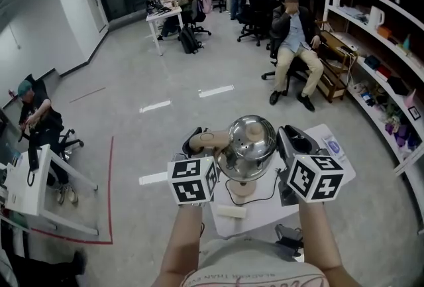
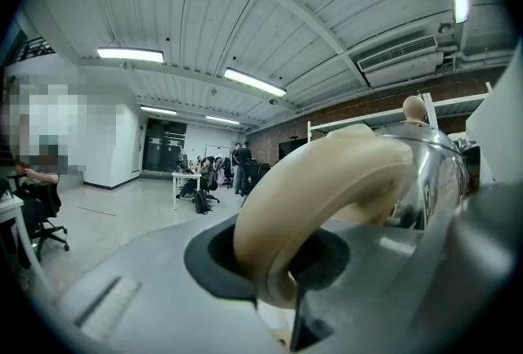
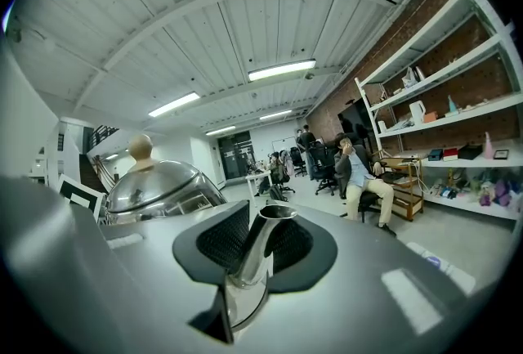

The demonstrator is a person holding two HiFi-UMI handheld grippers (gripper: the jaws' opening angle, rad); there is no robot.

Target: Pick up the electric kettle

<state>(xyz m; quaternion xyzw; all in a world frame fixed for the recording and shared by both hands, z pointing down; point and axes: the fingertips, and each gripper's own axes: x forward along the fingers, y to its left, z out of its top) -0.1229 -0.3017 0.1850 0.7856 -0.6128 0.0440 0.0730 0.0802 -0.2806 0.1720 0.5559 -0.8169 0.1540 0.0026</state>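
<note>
Kettle (image 1: 252,141) sits dead centre, low in the head view, over its round beige base (image 1: 242,187) on the white table (image 1: 334,170). Lifted clear or seated? I can't tell. Left gripper (image 2: 274,258) is closed around the handle (image 2: 327,185), a thick cream loop, smooth and matte, filling the dark pads. Right gripper (image 3: 255,254) is pinched on the spout (image 3: 260,238), a slim polished tube flaring at the lip. The body's a mirror-bright steel dome with a pale round knob (image 3: 140,148) on top. My read: it's rigid and fairly weighty, more so with water inside, and that chrome is slick. The handle is the proper hold. The spout grip looks good only for steadying, since a narrow metal tube could slip. Best kept level.
</note>
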